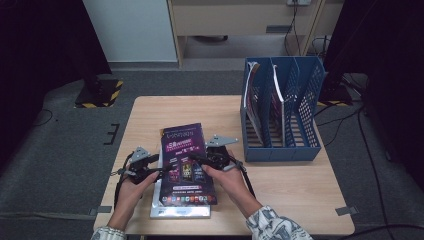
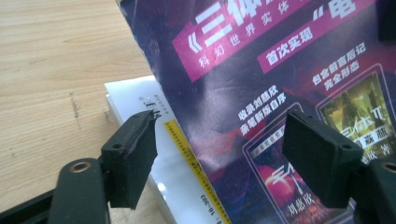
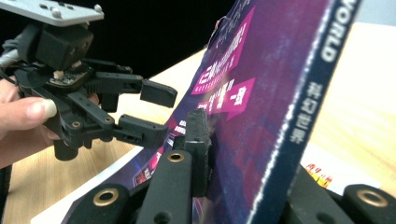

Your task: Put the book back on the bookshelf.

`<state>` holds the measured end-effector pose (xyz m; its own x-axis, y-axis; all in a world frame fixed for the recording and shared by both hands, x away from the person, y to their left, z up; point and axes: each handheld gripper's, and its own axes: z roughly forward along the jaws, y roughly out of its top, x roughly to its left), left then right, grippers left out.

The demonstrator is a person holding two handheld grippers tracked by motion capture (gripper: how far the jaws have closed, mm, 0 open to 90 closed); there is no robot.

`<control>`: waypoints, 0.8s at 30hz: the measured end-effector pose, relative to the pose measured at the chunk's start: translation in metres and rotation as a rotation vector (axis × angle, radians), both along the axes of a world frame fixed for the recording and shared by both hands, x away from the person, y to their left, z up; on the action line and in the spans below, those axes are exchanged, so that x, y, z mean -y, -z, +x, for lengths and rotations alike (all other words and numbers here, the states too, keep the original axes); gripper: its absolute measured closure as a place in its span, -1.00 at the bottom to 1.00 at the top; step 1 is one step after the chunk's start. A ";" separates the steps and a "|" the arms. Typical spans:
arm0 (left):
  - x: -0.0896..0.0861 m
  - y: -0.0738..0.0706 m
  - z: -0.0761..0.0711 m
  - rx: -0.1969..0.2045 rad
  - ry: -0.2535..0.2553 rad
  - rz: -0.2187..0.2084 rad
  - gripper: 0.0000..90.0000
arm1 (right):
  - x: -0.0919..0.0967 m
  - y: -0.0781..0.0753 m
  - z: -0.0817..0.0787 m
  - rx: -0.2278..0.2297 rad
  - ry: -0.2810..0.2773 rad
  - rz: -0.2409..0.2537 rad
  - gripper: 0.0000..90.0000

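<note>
A purple magazine (image 1: 185, 160) with pink title bands lies tilted on a white book (image 1: 180, 211) near the table's front edge. My right gripper (image 1: 197, 161) is shut on the magazine's right, spine edge (image 3: 280, 116), one pad (image 3: 198, 140) pressed on the cover, and that edge is raised off the white book (image 3: 327, 168). My left gripper (image 1: 162, 165) stands open at the magazine's left edge. In the left gripper view its jaws (image 2: 226, 156) straddle that edge of the magazine (image 2: 280, 60) without pressing it. The right gripper view shows the left gripper (image 3: 161, 112) with its jaws apart.
A blue file rack (image 1: 280, 110) with three slots stands at the table's right, with magazines upright in the left and middle slots. The wooden table (image 1: 150, 115) has bare room at the back left. Grey floor and cables surround it.
</note>
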<state>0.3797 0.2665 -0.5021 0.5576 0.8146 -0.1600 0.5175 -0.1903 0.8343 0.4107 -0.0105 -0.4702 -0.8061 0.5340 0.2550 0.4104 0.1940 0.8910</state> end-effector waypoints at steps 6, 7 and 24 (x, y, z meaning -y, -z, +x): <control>0.005 0.002 0.001 -0.009 0.028 -0.003 -0.51 | 0.001 -0.009 -0.002 0.053 -0.010 0.022 0.80; 0.005 0.002 0.001 -0.009 0.034 -0.007 -0.53 | 0.001 -0.010 -0.003 0.061 -0.015 0.024 0.80; 0.012 0.002 0.007 -0.027 0.138 -0.079 -0.52 | 0.001 -0.024 -0.008 0.150 -0.041 0.043 0.84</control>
